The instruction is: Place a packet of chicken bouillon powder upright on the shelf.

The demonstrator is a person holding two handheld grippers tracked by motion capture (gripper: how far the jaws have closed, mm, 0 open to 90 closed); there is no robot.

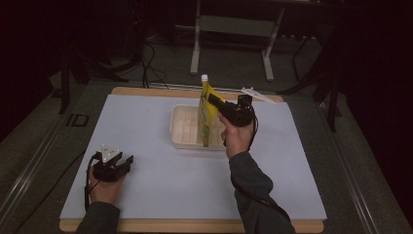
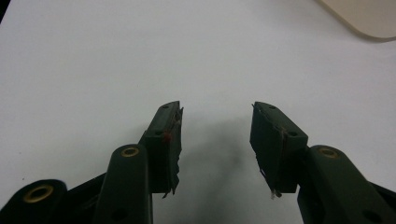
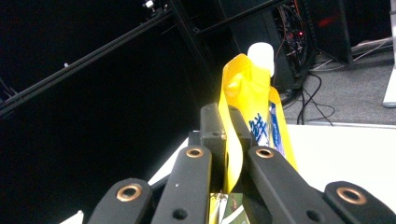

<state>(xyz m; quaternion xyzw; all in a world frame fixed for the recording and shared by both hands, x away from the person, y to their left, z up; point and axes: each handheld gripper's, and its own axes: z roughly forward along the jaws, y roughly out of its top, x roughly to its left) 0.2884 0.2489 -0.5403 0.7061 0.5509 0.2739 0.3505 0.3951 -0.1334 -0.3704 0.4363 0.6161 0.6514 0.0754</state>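
Note:
A yellow spouted pouch [image 1: 206,114] with a white cap [image 3: 261,54] hangs upright over a cream tray [image 1: 184,127] at the middle of the white board. My right gripper [image 1: 213,100] is shut on the pouch near its top, held up by the right hand. In the right gripper view the jaws pinch the yellow pouch [image 3: 243,98], which sticks up above them. My left gripper [image 1: 122,162] rests on the board at the near left, open with nothing between its fingers; in the left gripper view [image 2: 215,140] bare white board lies between the jaws.
The white board [image 1: 146,185] sits on a wooden table [image 1: 195,226]. A white flat object [image 1: 257,94] lies at the board's far right edge. A corner of the tray [image 2: 364,18] appears at the top right of the left gripper view. Dark floor, cables and stands lie beyond.

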